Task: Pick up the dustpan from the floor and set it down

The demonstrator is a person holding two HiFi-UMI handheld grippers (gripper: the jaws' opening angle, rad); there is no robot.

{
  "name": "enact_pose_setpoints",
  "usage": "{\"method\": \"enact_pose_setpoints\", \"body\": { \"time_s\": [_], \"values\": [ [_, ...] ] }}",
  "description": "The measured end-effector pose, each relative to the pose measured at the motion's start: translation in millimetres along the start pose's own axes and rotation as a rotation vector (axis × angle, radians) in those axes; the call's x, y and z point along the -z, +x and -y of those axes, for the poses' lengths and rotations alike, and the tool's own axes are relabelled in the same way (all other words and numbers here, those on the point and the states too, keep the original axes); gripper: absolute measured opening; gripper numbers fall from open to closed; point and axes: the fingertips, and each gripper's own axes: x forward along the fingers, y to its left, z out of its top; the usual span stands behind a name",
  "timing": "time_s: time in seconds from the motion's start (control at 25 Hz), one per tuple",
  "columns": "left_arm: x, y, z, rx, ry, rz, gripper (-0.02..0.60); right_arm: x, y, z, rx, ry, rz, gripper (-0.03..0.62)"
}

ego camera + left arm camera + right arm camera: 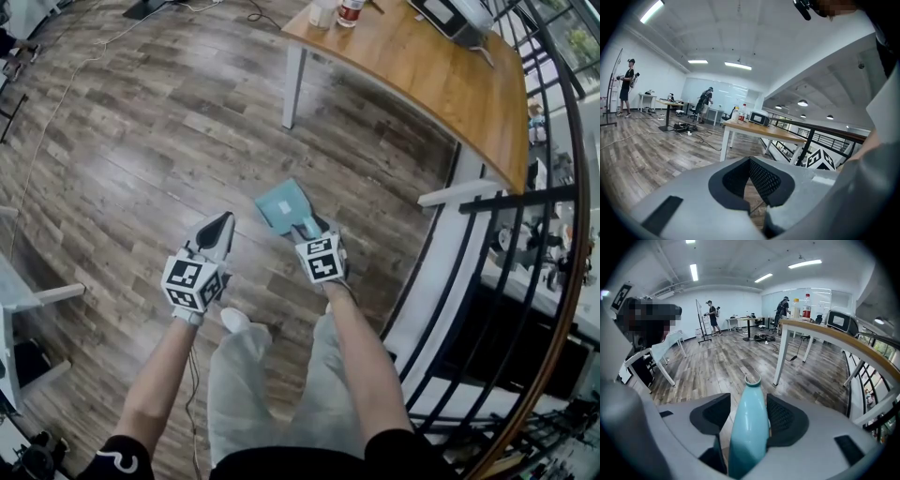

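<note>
A teal dustpan (282, 205) lies on the wooden floor just ahead of the person's feet, its handle pointing back at my right gripper (313, 234). In the right gripper view the teal handle (750, 427) runs up between the two pads. The right pad touches it, while a strip of floor shows between it and the left pad, so this gripper is open around the handle. My left gripper (215, 229) hovers to the left of the dustpan, apart from it. Its pads (764, 180) meet at the tip with nothing held.
A wooden table (441, 80) on white legs stands ahead to the right, with bottles and an appliance on it. A black railing (511, 202) runs along the right side. White furniture (42, 298) is at the left. The person's shoe (234, 321) is behind the grippers.
</note>
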Motion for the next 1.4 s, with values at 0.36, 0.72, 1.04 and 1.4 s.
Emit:
{"method": "enact_pose_setpoints", "body": {
  "time_s": [0.36, 0.72, 1.04, 1.4],
  "values": [
    [9.5, 14.2, 0.5, 0.011, -0.024, -0.018, -0.002, 1.9, 5.2, 9.3, 0.058, -0.025, -0.001, 0.094],
    [4.9, 13.7, 0.7, 0.004, -0.016, -0.026, -0.002, 1.8, 2.3, 11.6, 0.084, -0.049, 0.005, 0.089],
    [-7.5, 11.7, -2.5, -0.026, -0.011, -0.022, -0.002, -6.5, -6.8, 17.9, 0.072, -0.054, -0.002, 0.089],
    [-45.7, 2.5, 10.3, -0.063, -0.026, 0.009, -0.002, -37.1, -48.5, 25.3, 0.047, -0.036, -0.006, 0.089]
  ]
}}
